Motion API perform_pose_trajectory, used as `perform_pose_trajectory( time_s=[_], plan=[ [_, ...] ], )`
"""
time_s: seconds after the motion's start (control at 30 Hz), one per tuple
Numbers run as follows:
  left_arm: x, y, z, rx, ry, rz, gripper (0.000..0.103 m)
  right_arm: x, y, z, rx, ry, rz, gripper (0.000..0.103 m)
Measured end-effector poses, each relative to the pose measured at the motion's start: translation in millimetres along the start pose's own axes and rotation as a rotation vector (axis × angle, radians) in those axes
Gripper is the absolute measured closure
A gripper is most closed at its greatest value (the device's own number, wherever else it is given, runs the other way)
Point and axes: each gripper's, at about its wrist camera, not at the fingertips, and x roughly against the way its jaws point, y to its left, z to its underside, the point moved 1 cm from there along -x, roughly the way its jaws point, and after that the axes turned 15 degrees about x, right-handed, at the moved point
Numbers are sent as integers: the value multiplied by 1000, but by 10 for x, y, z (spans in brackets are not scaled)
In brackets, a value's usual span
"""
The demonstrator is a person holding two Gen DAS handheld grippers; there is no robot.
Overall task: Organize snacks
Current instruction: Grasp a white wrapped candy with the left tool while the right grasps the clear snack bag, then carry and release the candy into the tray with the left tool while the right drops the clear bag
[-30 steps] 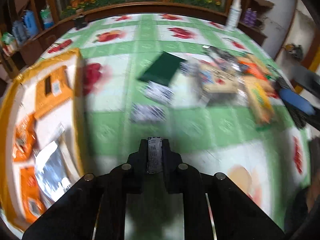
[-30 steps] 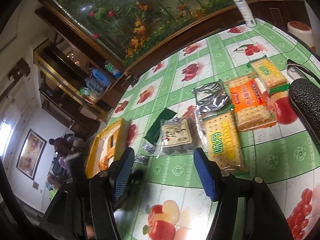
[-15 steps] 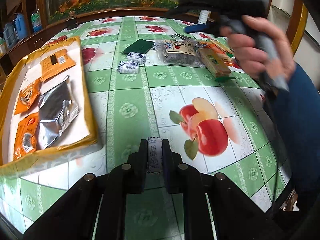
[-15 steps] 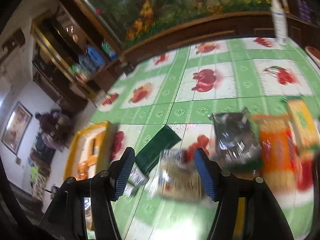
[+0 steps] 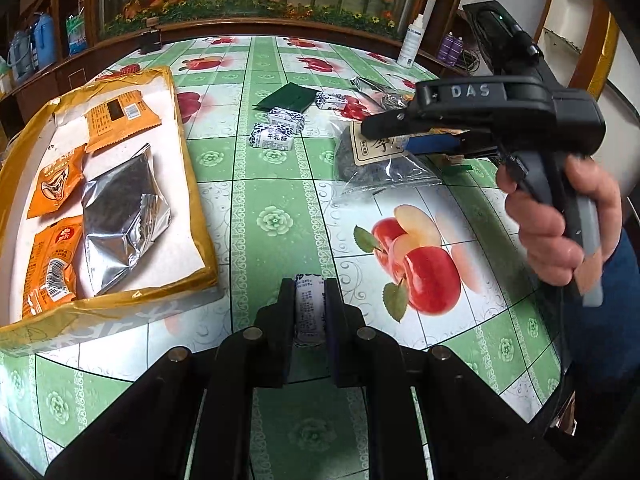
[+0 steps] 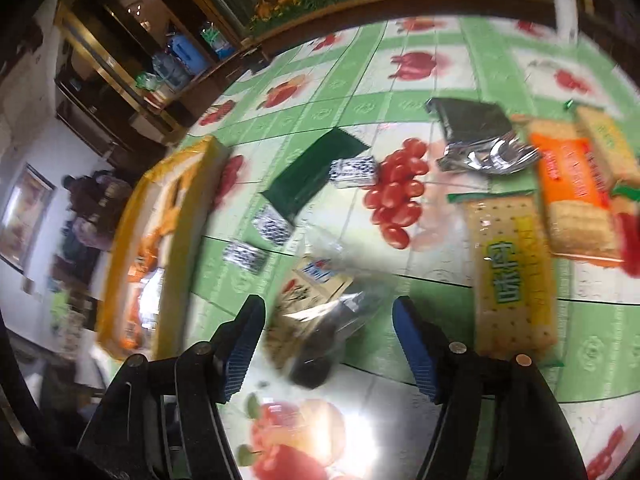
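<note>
Left tool [image 5: 308,308] pinching small white printed candy [image 5: 308,312]. Right tool [image 6: 328,320] spreading, hovering astride clear plastic bag of dark snacks [image 6: 316,320], pads not touching.

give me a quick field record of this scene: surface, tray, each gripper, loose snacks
surface: green fruit-print tablecloth
tray: yellow-rimmed tray with orange packets and a silver foil bag
left gripper: shut on a small wrapped candy
right gripper: jaws opening, straddling a clear bag of dark snacks, pads not touching it
loose snacks: three wrapped candies, dark green packet, cracker packs
</note>
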Motion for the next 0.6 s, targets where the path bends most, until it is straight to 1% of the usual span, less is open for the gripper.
perform_pose_trajectory(
  time_s=[0.07,0.13,0.17,0.2,0.23,0.27,0.33,0.43,0.53,0.6],
  plan=[
    [-1,1,-2,1,-1,1,92,-40,43,-19,25,0,2,34],
    [0,3,-4,5,-2,-1,92,-111,57,-19,9,15,-15,33],
    [8,10,-1,7,-3,-1,92,-124,86,-18,6,8,-14,34],
    [11,20,1,12,-4,3,92,-114,147,-12,28,-5,15,34],
    [14,34,1,20,-3,9,92,-130,181,-18,41,2,32,44],
    [16,50,-2,28,-3,14,92,-126,211,-7,48,-7,31,51],
    [29,79,1,44,-3,25,92,-83,231,14,44,-24,9,55],
    [47,105,3,57,-4,30,92,-7,259,16,41,-70,15,56],
    [80,127,-10,68,-9,42,92,89,288,5,30,-119,-4,56],
    [115,134,-24,71,-19,40,92,127,318,0,30,-137,4,56]
  ],
)
